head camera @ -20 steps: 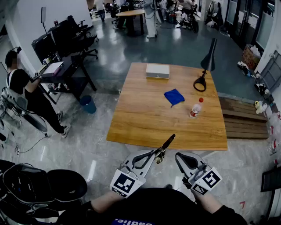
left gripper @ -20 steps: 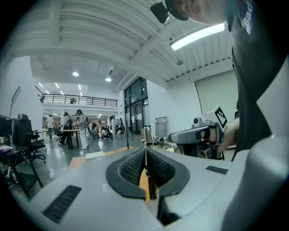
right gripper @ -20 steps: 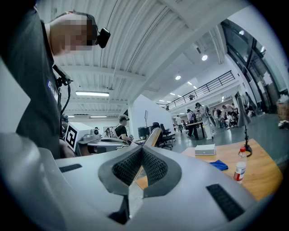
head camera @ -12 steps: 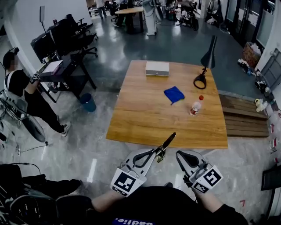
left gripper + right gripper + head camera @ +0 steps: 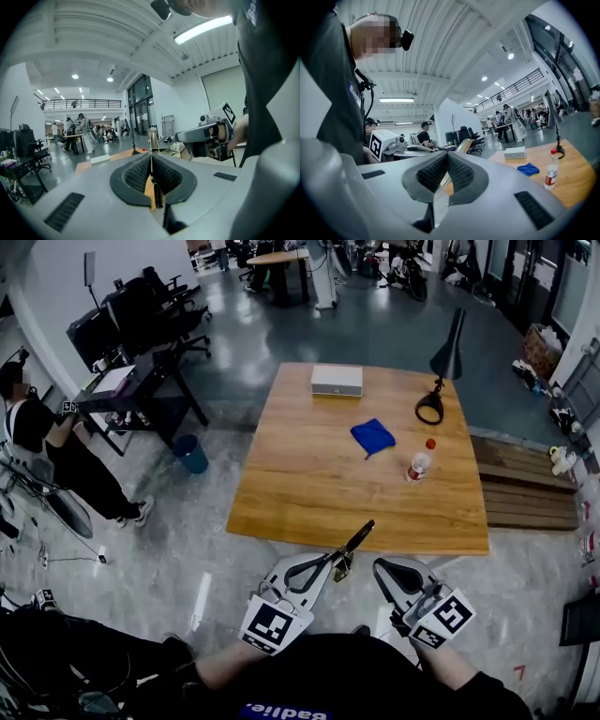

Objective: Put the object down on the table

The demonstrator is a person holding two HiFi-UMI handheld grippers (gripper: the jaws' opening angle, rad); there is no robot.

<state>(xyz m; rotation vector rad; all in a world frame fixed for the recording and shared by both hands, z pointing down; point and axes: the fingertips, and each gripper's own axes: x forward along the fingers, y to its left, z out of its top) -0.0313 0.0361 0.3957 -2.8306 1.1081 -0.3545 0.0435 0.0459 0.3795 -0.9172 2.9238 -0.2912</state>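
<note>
Jaws of the left gripper [image 5: 328, 565] clamp a slim dark tool [image 5: 357, 539] at lower centre, below the table [image 5: 309, 493]; right gripper [image 5: 386, 574] beside it closed, empty.

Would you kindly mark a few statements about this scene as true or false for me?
1. The left gripper is shut on a slim dark object. True.
2. The blue cloth lies on the floor. False: it lies on the wooden table.
3. The bottle has a red cap and stands upright on the table. True.
4. The right gripper has its jaws wide apart. False: they are together, with nothing between them.
5. The white box touches the bottle. False: it sits at the table's far edge, well apart from the bottle.
6. The black desk lamp stands near the table's far right corner. True.
</note>
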